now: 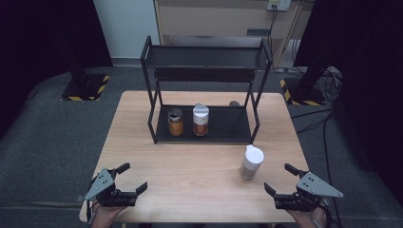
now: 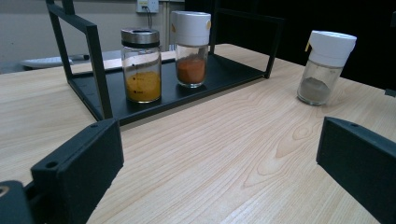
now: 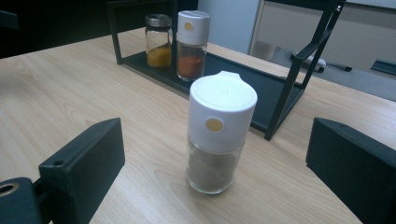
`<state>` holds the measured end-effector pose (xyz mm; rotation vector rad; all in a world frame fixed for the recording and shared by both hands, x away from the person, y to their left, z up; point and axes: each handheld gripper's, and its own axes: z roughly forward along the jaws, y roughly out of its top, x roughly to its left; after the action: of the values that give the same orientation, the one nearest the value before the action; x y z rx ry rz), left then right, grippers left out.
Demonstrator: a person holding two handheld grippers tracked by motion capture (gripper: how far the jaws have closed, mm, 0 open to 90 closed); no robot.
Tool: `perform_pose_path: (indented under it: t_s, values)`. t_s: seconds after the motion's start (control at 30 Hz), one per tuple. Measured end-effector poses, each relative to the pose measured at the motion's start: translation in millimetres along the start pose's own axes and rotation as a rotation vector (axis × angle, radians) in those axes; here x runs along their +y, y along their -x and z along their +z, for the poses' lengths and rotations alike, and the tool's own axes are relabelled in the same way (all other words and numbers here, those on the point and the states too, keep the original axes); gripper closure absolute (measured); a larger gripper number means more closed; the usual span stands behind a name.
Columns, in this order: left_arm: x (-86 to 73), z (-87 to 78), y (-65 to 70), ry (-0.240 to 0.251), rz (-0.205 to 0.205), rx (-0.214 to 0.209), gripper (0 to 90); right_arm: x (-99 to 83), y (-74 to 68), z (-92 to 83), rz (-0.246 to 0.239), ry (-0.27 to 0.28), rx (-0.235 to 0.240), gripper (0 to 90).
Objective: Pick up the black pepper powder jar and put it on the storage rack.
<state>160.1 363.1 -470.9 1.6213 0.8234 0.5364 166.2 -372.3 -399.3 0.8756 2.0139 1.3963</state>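
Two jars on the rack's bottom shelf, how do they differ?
The left jar has a low silver metal lid; the right jar has a tall white plastic cap with a yellow dot. The left jar holds yellow powder, the right jar orange-red powder. The left jar stands shorter than the right jar. Both are clear glass, upright, side by side on the black rack.

black curtains (image 1: 43, 33), wall socket (image 1: 278, 4), cables (image 1: 328, 123)
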Motion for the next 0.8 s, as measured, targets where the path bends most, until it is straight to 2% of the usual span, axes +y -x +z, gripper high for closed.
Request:
perform_pose_path:
  t_s: [0.2, 0.8]
  values:
    - [0.0, -0.1, 0.0, 0.000, -0.001, 0.001, 0.0, 5.8, 1.6, 2.3, 0.015, -0.001, 0.002, 4.6]
    - [0.0, 0.0, -0.1, 0.000, -0.001, 0.001, 0.0, 23.8, 6.0, 19.8, 0.020, -0.038, 0.007, 4.6]
